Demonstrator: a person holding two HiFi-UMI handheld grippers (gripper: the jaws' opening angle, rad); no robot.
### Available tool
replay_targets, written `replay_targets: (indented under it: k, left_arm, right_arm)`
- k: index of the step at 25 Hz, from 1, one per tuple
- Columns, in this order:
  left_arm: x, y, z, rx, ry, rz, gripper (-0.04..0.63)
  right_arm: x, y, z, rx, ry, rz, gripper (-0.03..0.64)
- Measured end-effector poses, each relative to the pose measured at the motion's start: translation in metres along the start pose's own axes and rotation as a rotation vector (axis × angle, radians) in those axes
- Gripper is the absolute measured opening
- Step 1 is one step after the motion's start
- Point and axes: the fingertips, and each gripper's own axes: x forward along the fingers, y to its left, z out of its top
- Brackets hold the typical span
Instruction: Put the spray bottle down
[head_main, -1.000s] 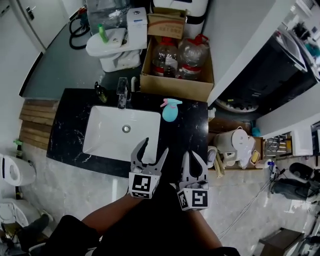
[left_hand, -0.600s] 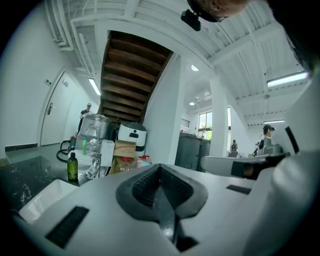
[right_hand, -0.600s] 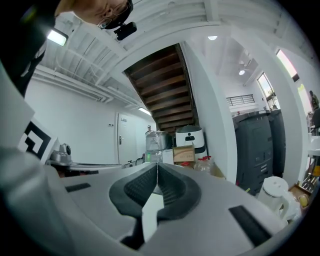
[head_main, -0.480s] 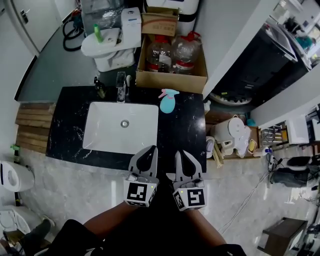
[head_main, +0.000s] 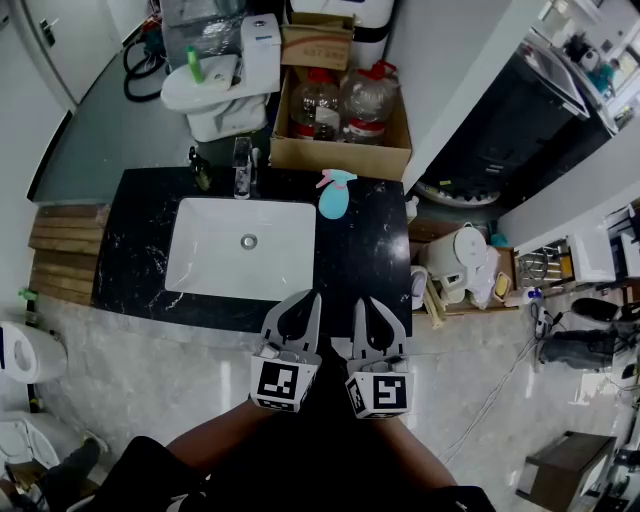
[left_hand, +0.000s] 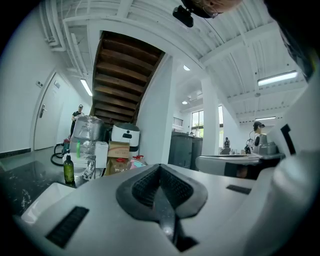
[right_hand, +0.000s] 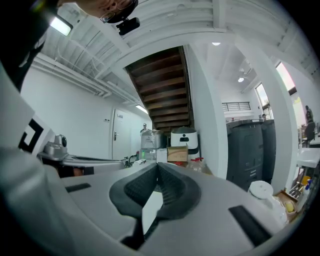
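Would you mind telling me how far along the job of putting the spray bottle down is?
Done: the light-blue plastic spray bottle with a pink trigger stands on the black marble counter, right of the white sink. In hand: nothing; the left gripper and right gripper are both shut with empty fingers, near the counter's front edge. Left: nothing apparent.
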Motion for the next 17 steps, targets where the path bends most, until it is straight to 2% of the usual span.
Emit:
replay_targets:
  k: [5,12,17]
  left_arm:
    - [0.001,-0.002,0.001,0.004,-0.001,0.005,0.012]
    - [0.002,-0.007,-0.003,0.011,0.011,-0.018,0.012]
    - [0.005,-0.014,-0.004,-0.001,0.009,-0.064,0.012]
  right_arm:
    - [-0.003,-0.001,-0.003,0.022,0.008,0.004,0.017]
    - [-0.008,0.003,-0.002,-0.004,0.003,-0.003,0.017]
    - [-0.009,0.005,-0.005,0.009,0.001,0.009,0.017]
